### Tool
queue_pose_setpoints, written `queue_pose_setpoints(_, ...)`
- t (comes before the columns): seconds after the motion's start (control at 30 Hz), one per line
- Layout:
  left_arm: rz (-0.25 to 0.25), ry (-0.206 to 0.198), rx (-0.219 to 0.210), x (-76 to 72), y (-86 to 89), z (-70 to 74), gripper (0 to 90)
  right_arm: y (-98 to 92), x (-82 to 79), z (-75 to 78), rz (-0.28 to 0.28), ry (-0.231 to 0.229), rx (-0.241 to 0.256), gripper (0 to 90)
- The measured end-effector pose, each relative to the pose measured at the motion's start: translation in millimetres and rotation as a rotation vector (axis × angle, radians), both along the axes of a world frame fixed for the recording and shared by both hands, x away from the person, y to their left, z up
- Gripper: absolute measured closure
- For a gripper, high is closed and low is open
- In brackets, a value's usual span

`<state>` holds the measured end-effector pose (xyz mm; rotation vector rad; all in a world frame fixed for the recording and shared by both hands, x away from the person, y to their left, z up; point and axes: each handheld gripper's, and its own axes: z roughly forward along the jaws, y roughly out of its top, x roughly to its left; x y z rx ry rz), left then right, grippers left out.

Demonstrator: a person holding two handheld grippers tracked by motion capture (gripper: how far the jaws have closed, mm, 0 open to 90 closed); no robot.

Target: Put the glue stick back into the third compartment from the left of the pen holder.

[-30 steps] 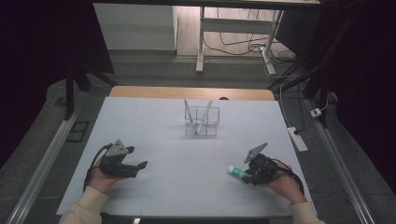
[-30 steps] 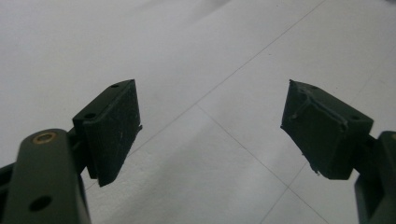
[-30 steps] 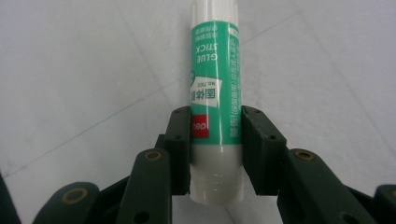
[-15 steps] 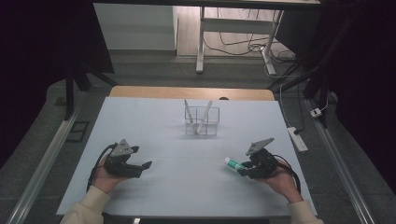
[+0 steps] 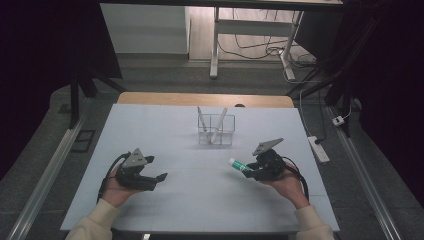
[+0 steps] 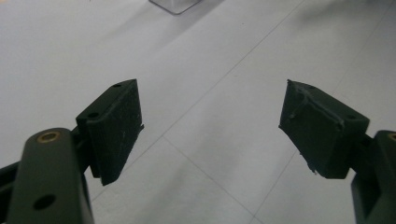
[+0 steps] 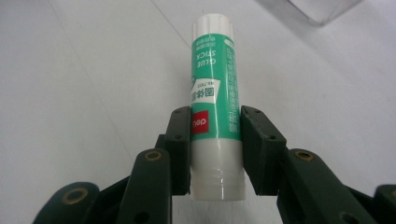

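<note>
Now carry step: right gripper (image 5: pixel 251 169) clamps glue stick (image 7: pixel 215 100) mid-body; left gripper (image 6: pixel 212 126) gapes empty; next probably lift toward clear organizer (image 5: pixel 216 130), drop upright into free compartment

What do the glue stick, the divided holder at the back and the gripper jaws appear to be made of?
Glue stick: smooth white plastic tube, likely, with a glossy green printed label; light glints on its base.
Divided holder: clear acrylic or glass; the table shows through its walls.
Left gripper jaws: matte black, probably plastic with rubbery pads, whose edges look frayed.
Right gripper: same matte black, brass-coloured inserts.
</note>
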<state>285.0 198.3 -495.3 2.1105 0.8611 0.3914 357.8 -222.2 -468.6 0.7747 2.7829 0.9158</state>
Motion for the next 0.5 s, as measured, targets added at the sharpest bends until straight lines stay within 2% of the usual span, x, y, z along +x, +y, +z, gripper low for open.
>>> queue_pose_setpoints(0.5, -0.047, -0.001, 0.023, 3.9, -18.9, 3.1, 21.0, 37.3, 11.0, 4.6, 0.042, 0.003, 0.034, 64.6)
